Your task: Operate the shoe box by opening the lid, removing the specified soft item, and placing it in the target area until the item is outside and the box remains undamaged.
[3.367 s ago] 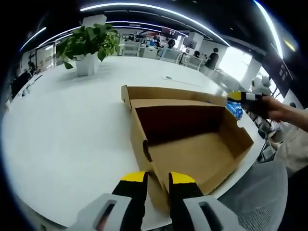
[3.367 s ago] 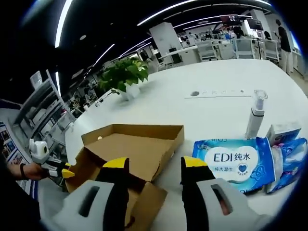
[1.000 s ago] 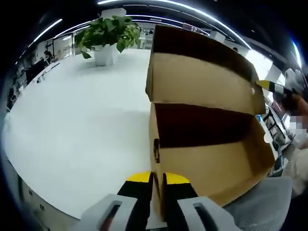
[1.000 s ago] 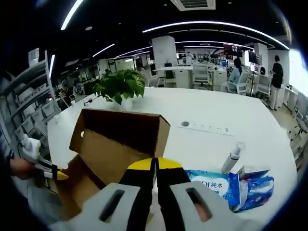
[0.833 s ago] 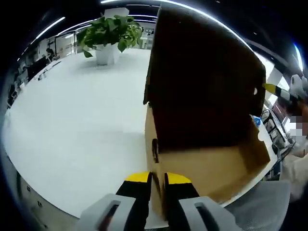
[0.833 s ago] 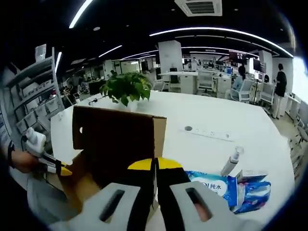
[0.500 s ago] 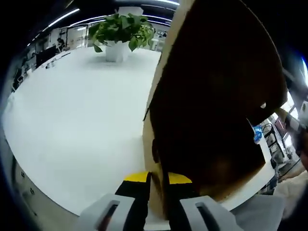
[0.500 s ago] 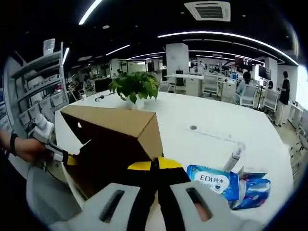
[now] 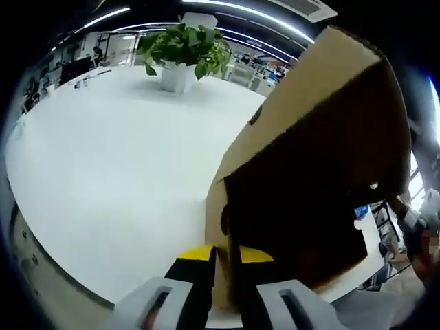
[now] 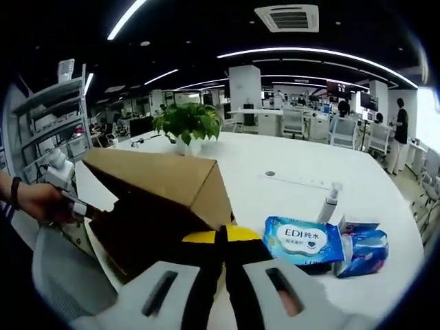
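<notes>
— Well, what do we have in the left gripper (image 9: 225, 256)?
— We pinch the near wall of the cardboard shoe box (image 9: 302, 206) between our yellow-tipped jaws, nearly closed on it. The hinged lid (image 9: 309, 89) leans over the box, its dark underside facing us. The box sits at the edge of the white table (image 9: 103, 172), with a potted plant (image 9: 185, 51) far behind.
— And the right gripper (image 10: 221, 237)?
— Its jaws are pressed together on the lid's corner (image 10: 216, 206). We see the lid's tan top (image 10: 158, 172) sloping down over the shadowed box.
— Where is the soft item?
— A blue wet-wipes pack (image 10: 302, 242) lies on the table just beside the box, with a spray bottle (image 10: 328, 203) and a second blue packet (image 10: 368, 251) next to it.
</notes>
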`<state>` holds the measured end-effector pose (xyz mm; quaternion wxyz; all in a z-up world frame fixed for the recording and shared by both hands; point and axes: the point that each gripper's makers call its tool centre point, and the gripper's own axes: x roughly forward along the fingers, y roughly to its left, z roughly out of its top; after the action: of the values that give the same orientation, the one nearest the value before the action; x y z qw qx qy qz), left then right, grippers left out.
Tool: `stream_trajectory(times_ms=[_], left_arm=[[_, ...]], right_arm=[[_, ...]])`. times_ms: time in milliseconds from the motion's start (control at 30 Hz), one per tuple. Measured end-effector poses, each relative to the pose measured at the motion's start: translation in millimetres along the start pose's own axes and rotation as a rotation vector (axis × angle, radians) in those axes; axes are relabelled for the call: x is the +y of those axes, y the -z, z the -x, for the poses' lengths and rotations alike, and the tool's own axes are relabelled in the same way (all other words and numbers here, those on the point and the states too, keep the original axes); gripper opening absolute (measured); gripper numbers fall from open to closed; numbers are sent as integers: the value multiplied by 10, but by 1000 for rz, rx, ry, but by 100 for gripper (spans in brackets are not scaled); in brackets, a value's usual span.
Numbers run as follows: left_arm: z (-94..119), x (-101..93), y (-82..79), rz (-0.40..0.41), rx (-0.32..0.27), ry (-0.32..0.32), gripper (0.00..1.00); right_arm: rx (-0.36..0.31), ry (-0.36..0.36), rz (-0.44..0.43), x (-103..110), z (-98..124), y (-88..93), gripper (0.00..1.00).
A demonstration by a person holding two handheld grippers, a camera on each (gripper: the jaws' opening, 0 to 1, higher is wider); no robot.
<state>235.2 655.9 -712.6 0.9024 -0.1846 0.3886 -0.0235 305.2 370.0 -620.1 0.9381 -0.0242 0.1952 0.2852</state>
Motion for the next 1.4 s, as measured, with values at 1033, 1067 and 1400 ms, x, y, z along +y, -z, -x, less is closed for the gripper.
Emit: stream_trajectory(times_ms=[1033, 1067, 1400], left_arm=[[409, 5, 152, -26, -69, -38, 13], [423, 4, 166, -22, -68, -43, 13], [482, 46, 159, -6, -82, -77, 13]], right_arm=[[54, -69, -271, 75, 187, 772, 0], [54, -75, -283, 79, 190, 795, 0], [74, -129, -288, 200, 201, 917, 0]])
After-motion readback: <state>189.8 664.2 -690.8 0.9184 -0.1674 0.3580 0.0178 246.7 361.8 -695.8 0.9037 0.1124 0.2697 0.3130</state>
